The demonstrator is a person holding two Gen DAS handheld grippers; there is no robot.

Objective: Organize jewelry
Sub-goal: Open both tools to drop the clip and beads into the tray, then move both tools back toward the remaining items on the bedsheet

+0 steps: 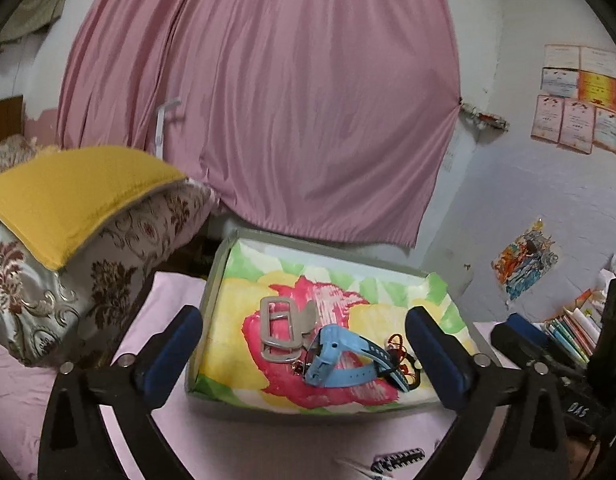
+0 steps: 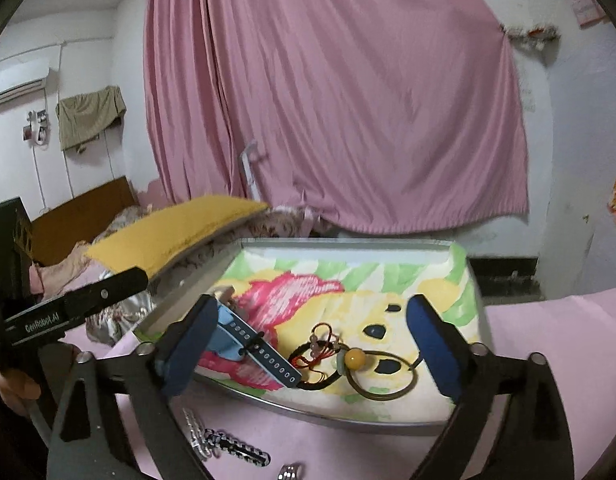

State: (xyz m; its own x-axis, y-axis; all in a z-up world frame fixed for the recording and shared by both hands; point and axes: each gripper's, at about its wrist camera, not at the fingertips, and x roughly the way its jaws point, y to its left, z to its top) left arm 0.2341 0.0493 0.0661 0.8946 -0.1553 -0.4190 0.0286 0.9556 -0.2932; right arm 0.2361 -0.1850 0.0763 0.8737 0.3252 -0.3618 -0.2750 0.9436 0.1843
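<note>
A shallow tray [image 1: 212, 280] lined with a flower drawing lies on the pink bedsheet. In it lie a grey buckle [image 1: 282, 332], a light blue watch [image 1: 340, 354] and a dark cord necklace [image 1: 404, 360]. My left gripper [image 1: 304, 356] is open and empty above the tray's near edge. In the right wrist view my right gripper [image 2: 308, 348] is open and empty over the tray [image 2: 348, 242], with the cord necklace and its yellow bead [image 2: 355, 359] and the watch strap [image 2: 264, 354] between its fingers. A black-and-white bracelet [image 2: 232, 446] and a silver ring [image 2: 290, 472] lie on the sheet before the tray.
A yellow cushion [image 1: 68, 196] on floral pillows [image 1: 120, 264] stands left of the tray. A pink curtain [image 1: 268, 100] hangs behind. Books [image 1: 572, 332] stand at the right. The right gripper's body [image 1: 548, 364] shows at the right, and the left gripper's handle [image 2: 68, 312] at the left.
</note>
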